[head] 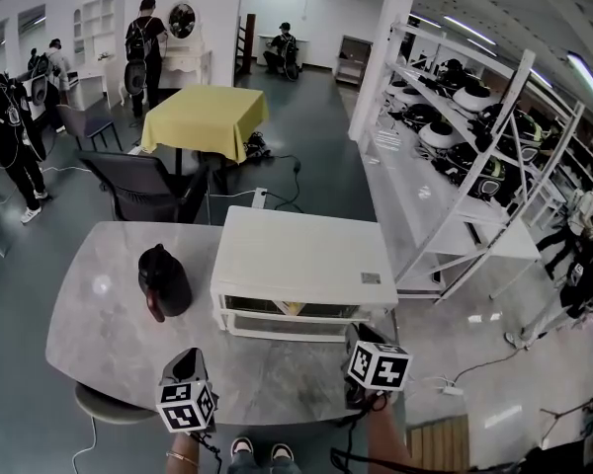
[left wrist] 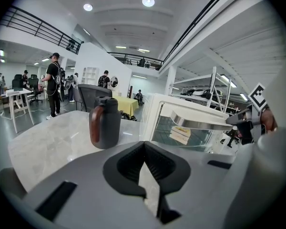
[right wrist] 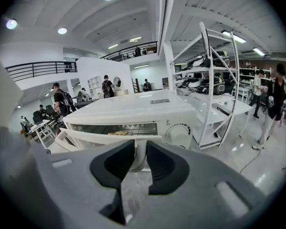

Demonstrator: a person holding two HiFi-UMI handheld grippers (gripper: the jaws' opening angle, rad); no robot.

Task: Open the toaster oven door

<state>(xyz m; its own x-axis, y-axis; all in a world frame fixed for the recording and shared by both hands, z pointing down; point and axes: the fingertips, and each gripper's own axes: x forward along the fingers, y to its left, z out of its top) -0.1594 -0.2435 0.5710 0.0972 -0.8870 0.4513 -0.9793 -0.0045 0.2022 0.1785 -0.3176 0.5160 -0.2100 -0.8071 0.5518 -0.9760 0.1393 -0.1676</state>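
Half the swing remains, I judge — my right gripper (right wrist: 139, 150) clamps the handle (right wrist: 95, 138) of the ajar toaster oven door (left wrist: 181, 130), left gripper (left wrist: 144, 144) pinched empty.

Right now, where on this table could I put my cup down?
Bare tabletop lies left of the black jug, out to the table's rounded edge, and between jug and left gripper. Crowded in front of the toaster oven, where the right gripper grips the door handle.
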